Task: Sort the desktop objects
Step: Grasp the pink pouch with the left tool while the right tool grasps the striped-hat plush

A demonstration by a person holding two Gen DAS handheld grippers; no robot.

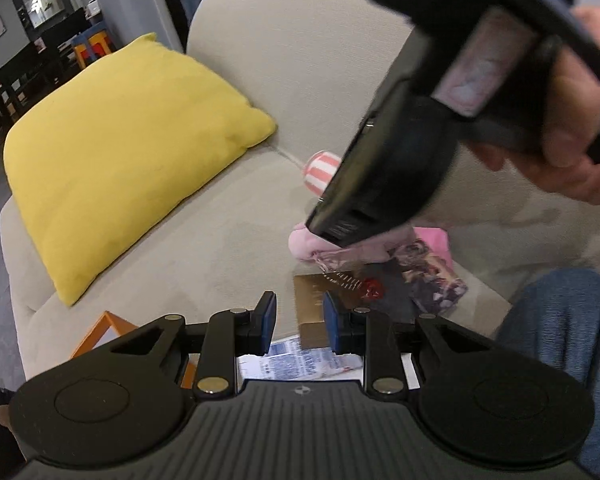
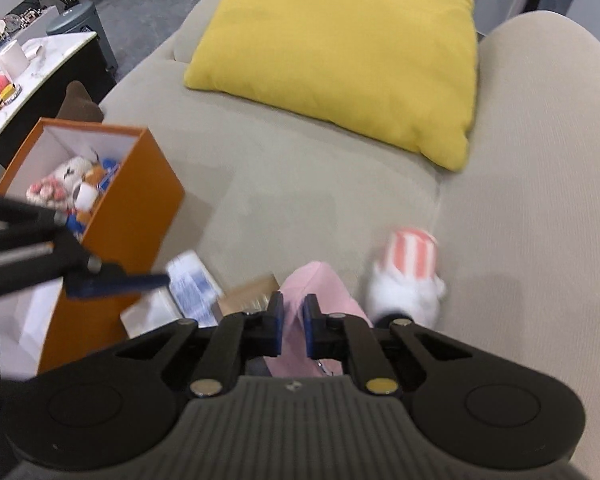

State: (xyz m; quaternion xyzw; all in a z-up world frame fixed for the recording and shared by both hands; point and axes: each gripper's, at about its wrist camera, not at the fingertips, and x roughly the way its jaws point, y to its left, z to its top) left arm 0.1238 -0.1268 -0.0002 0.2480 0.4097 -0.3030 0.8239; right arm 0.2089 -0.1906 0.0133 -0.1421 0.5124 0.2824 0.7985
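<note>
My right gripper (image 2: 294,322) is shut on a soft pink plush item (image 2: 316,280), which hangs between its blue pads over the beige sofa. In the left wrist view the same pink item (image 1: 312,242) shows under the right gripper's black body (image 1: 388,168). A pink-and-white striped plush (image 2: 412,256) lies just to the right on the seat. My left gripper (image 1: 299,318) is open above a gold-brown box (image 1: 312,300) and a blue-printed packet (image 1: 296,360), with nothing between its pads. An orange box (image 2: 132,216) holding several toys stands at the left.
A yellow cushion (image 2: 340,52) leans on the sofa back. A dark picture card (image 1: 432,276) and a small red item (image 1: 374,290) lie by the gold box. A person's blue-clad knee (image 1: 556,320) is at the right. A white table (image 2: 32,64) with clutter stands far left.
</note>
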